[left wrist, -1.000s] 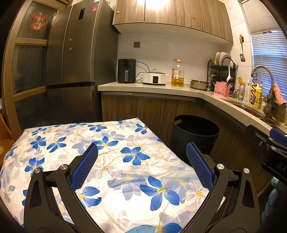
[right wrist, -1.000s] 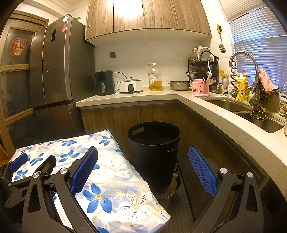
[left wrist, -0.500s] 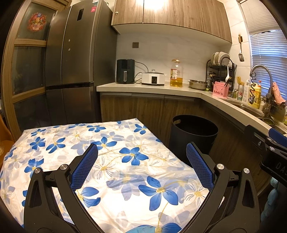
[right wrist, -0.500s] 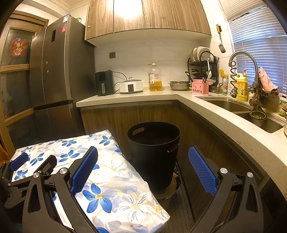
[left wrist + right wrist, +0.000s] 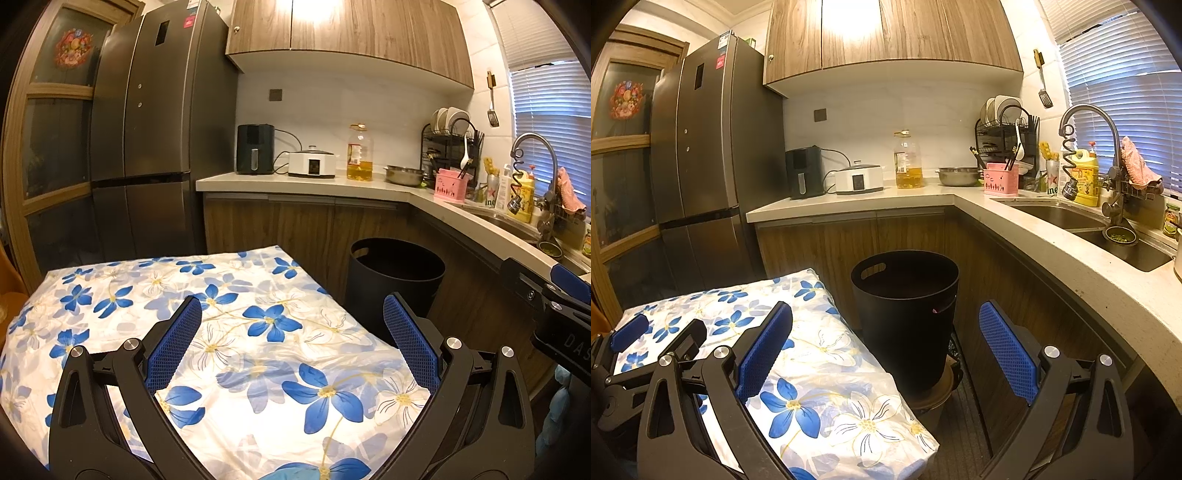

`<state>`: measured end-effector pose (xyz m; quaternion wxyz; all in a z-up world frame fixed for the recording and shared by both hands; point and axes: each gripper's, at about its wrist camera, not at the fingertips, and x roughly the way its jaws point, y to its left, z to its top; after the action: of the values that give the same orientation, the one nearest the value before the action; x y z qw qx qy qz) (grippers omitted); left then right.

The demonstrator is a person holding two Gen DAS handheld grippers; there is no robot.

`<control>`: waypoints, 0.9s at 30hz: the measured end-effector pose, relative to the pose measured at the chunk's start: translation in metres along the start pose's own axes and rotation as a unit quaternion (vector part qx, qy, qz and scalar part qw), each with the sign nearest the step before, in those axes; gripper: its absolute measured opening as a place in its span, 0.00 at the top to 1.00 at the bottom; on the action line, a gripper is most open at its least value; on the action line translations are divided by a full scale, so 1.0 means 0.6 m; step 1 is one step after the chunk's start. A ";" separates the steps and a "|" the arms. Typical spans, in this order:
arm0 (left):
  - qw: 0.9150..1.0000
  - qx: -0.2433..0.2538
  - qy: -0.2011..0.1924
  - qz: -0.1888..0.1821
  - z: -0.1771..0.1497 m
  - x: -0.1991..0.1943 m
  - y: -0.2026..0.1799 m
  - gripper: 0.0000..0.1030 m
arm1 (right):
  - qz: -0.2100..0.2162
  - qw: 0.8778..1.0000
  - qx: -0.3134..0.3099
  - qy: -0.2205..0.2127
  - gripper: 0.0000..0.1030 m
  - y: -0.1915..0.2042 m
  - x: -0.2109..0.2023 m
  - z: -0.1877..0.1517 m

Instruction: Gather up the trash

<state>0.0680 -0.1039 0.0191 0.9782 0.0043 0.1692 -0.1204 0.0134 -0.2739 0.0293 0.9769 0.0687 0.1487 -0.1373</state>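
Floral tablecloth [image 5: 258, 321] covers table; black bin [image 5: 905, 306] beside counter [image 5: 1052, 251]; both grippers' fingers wide, empty.

The table [image 5: 110, 295] is sitting near and left, with the bin [image 5: 905, 317] standing just right of it on the floor before the cabinets. The fridge [image 5: 701, 177] is standing far left, the sink [image 5: 1108, 236] lying far right.

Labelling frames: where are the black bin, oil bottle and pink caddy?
black bin [image 5: 905, 317], right wrist view, front wall.
oil bottle [image 5: 908, 162], right wrist view, body.
pink caddy [image 5: 1000, 180], right wrist view, front face.
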 end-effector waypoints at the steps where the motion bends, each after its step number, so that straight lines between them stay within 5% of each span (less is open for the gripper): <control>1: 1.000 0.000 0.000 0.000 0.000 0.000 0.000 0.06 | 0.000 1.000 0.000 0.000 0.05 0.000 0.000 0.000; 27: 1.000 0.007 -0.010 -0.006 0.007 -0.014 0.006 0.06 | -0.001 1.000 0.003 -0.007 0.05 -0.002 -0.011 0.003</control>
<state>0.0629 -0.0989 0.0258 0.9791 0.0092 0.1584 -0.1276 0.0074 -0.2738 0.0330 0.9776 0.0704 0.1412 -0.1390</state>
